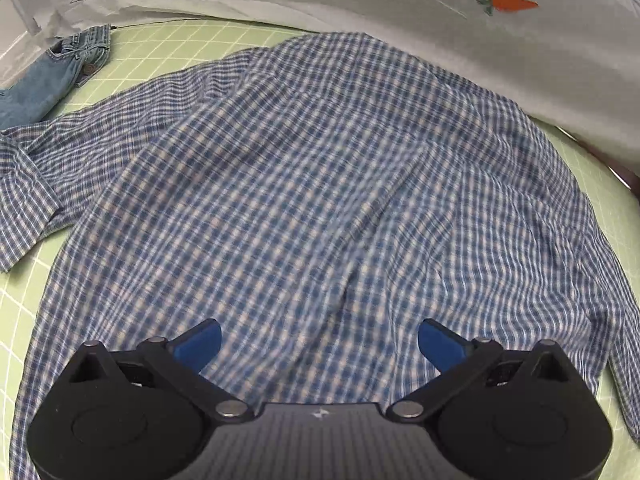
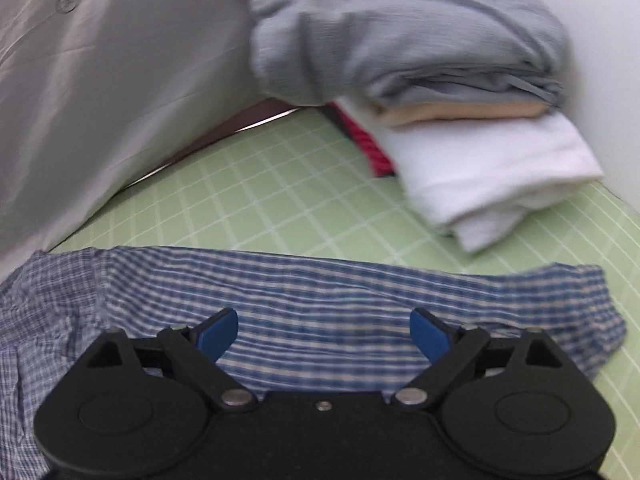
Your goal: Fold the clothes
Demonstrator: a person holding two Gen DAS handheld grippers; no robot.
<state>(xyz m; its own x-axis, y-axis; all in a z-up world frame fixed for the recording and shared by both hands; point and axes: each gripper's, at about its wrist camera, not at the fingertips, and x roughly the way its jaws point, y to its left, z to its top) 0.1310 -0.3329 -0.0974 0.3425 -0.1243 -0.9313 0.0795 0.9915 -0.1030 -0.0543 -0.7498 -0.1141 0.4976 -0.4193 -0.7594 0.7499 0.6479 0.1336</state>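
Observation:
A blue and white checked shirt [image 1: 320, 184] lies spread on the green grid mat [image 1: 168, 44], one sleeve trailing off to the left. My left gripper [image 1: 320, 340] hovers over its near part, jaws wide open and empty. In the right wrist view the same shirt [image 2: 328, 300] shows as a band with its edge across the mat [image 2: 248, 200]. My right gripper [image 2: 324, 332] is over that band, jaws wide open, holding nothing.
A denim garment [image 1: 52, 76] lies at the far left. White cloth with a carrot print [image 1: 508, 4] hangs along the far side. A stack of folded clothes [image 2: 460, 92], grey on top and white below, stands at the mat's far right.

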